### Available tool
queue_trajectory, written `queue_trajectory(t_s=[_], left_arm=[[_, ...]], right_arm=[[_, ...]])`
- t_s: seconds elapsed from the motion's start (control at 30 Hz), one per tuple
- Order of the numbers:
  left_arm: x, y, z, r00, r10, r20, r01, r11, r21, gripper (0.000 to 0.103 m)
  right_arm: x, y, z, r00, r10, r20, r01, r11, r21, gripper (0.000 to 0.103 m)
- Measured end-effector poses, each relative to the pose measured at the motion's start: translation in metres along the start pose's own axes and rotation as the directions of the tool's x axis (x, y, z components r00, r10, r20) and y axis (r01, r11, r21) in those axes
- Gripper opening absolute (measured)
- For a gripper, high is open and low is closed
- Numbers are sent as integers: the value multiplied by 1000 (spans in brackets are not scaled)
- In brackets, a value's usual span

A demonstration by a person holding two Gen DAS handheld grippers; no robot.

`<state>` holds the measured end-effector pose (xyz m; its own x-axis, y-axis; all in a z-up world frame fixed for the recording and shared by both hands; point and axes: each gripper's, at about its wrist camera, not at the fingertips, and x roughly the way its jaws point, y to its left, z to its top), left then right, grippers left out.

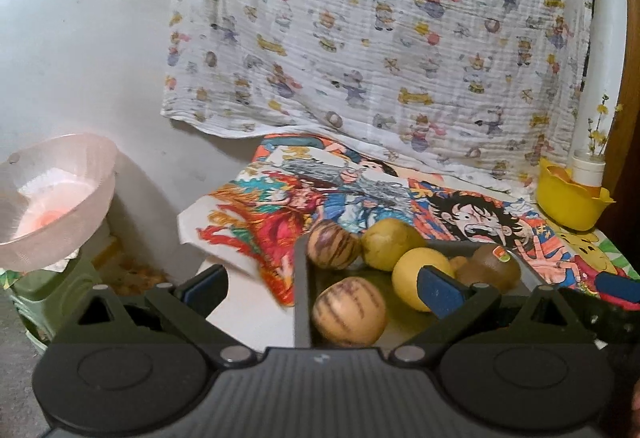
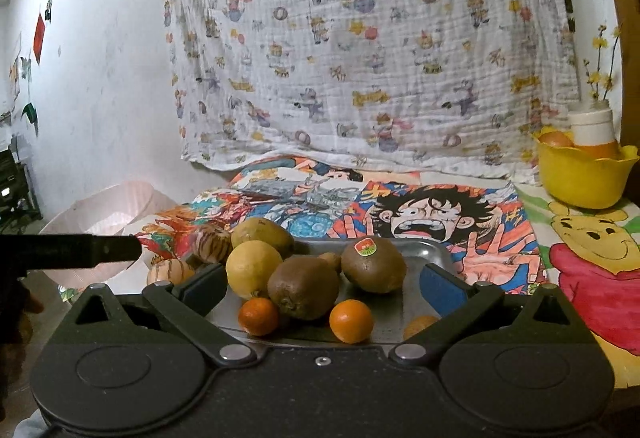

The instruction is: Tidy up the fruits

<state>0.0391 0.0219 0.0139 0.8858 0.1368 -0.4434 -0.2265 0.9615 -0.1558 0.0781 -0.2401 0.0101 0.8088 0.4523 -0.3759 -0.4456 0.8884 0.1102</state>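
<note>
Hovering with jaws spread wide and empty, the left gripper [image 1: 322,288] and right gripper [image 2: 322,286] faced fruits [image 2: 304,286] heaped on the metal tray [image 2: 432,252] (sorting seemingly barely begun), the yellow bowl [image 2: 580,186] holding little.

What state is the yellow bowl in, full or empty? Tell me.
Partly filled. The yellow bowl holds a white bottle and an orange fruit.
</note>
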Motion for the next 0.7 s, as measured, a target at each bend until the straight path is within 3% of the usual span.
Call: queue_trajectory(t_s=[0.27,0.7], left_arm=[[-18,9,-19,998,36,48,-36,999,-18,103],[-24,17,-44,996,36,76,-34,999,-22,103]], right_arm=[[-14,10,-15,999,-25,44,24,1000,13,102],[-31,23,-39,988,-73,133,73,997,4,102]])
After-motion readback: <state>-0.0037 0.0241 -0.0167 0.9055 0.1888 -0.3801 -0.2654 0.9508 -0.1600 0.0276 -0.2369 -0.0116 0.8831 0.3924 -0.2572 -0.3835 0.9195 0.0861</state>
